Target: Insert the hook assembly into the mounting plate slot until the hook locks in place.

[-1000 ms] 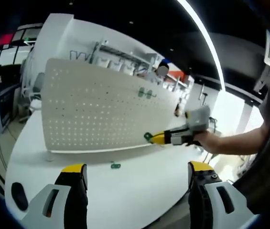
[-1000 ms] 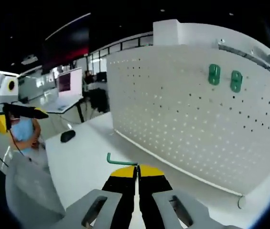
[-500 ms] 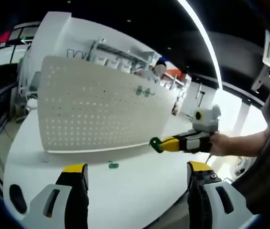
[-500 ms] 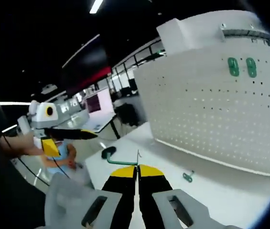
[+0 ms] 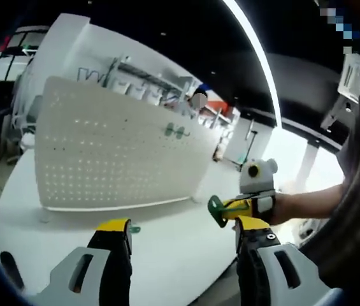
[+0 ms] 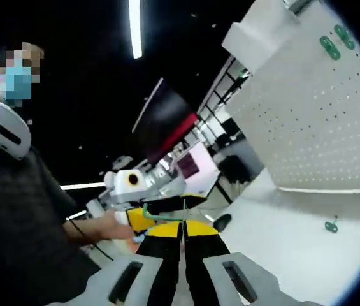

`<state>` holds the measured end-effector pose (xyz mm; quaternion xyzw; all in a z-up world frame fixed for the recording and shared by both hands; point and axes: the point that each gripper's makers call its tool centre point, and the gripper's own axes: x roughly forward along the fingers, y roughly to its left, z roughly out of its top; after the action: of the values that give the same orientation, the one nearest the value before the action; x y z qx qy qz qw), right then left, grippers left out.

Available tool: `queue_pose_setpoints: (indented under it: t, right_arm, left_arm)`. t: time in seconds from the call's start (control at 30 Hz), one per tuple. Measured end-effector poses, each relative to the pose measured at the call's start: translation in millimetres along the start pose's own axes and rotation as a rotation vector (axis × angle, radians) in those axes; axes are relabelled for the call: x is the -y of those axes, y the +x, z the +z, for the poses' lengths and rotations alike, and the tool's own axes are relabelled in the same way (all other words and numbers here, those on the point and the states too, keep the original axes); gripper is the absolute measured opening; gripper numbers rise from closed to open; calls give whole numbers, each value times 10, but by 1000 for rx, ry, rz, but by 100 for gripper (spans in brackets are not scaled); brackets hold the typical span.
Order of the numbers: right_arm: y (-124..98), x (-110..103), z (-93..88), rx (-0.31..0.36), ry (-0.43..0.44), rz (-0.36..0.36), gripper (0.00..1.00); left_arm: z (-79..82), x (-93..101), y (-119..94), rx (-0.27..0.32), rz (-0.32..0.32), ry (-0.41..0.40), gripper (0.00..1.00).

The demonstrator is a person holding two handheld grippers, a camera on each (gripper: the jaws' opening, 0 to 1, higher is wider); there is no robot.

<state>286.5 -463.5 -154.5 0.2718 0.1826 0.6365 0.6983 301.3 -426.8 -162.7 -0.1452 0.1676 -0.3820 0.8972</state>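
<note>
The white perforated mounting plate (image 5: 116,156) stands upright on the white table (image 5: 173,255), with two green hooks (image 5: 176,131) fixed near its top. My right gripper (image 6: 183,228) is shut on a green hook assembly (image 6: 160,215); from the left gripper view it (image 5: 232,209) hangs off the table's near edge with the hook (image 5: 216,210) sticking out. My left gripper (image 5: 181,228) is open and holds nothing. In the right gripper view it (image 6: 143,190) sits just beyond the hook, and the plate (image 6: 320,127) is far to the right.
A small green part (image 5: 134,229) lies on the table in front of the plate, also seen as a green part (image 6: 331,225) in the right gripper view. A dark oval object (image 6: 221,221) rests on the table's far end. A person's arm (image 5: 307,204) holds the right gripper.
My right gripper has swung away from the plate toward the left gripper, carrying the hook. The left gripper's view has shifted, and the right gripper now sits closer to its jaws.
</note>
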Motion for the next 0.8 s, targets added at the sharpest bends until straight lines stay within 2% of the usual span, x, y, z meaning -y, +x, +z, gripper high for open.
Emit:
queue_pose_setpoints:
  t: [0.13,0.43,0.57,0.8]
  right_arm:
    - [9,-94,23,21,37,72,0]
    - [19,-184,-4,9,50,146,0]
    - [16,-194,10,30,67,163,0]
    - [-40,-239,51,70,119,207,0]
  left_arm:
    - [41,59,6,18,-29,-3,57]
    - [57,250,33,5,-134,-28,40]
    - [60,310,48,3,-171,-48,31]
    - [121,351,52,34,-208,-92,26]
